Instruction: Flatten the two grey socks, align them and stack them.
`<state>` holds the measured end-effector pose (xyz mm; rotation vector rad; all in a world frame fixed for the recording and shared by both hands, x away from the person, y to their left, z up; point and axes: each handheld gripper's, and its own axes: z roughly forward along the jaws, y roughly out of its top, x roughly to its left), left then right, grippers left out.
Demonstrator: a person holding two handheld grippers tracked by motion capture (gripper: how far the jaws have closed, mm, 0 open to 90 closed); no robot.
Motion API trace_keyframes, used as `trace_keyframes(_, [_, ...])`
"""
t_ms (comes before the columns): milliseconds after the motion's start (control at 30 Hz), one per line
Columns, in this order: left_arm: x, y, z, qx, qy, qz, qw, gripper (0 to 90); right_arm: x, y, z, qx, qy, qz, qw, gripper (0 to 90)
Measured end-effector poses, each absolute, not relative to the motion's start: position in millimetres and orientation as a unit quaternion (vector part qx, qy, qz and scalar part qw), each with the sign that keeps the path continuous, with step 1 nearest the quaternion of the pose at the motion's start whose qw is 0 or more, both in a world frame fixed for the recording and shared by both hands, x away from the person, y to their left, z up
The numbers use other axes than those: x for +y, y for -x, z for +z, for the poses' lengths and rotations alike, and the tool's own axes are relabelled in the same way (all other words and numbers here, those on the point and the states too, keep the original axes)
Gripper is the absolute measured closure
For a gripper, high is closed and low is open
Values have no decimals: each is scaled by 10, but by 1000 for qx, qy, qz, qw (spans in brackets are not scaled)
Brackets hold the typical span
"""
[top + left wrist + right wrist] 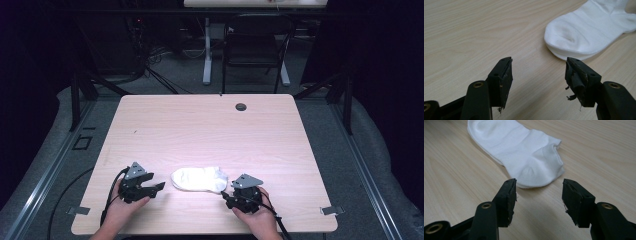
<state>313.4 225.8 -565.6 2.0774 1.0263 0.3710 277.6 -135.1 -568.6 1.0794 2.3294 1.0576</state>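
Nearest the camera: two forearms and hands are seen at the bottom edge of the high view, each holding a black two-jaw gripper.
Left gripper (159,186): held over the near left part of the table, jaws pointed toward the sock; in the left gripper view (539,75) the jaws stand wide apart with nothing between them.
Right gripper (224,195): held at the near right, just beside the sock's right end; in the right gripper view (539,195) the jaws are spread wide, nothing is clamped, and the sock lies just beyond the tips.
Sock (199,178): a short white ankle sock of ribbed knit fabric, laid flat on the near middle of the table, between the two grippers.
Long axis: set roughly left to right across the table in the high view.
Pointing: the rounded toe end (560,37) is turned toward the left gripper; the heel and cuff opening (549,157) are turned toward the right gripper.
Contact: no pad is seen touching the sock.
Table (210,125): a light wood-grain top with a small round dark grommet (241,106) near its far edge.
Containers: the sock is held in nothing and rests directly on the tabletop.
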Motion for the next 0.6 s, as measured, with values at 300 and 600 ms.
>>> trace_keyframes(300, [2214,-3137,-5680,400,-819,142,386,389,-1367,-2801,-5695,823,-387,375,179,447])
trace_keyframes(600, [2178,-3127,-5680,390,-824,144,385,389,-1427,-2831,-5701,818,-400,372,182,448])
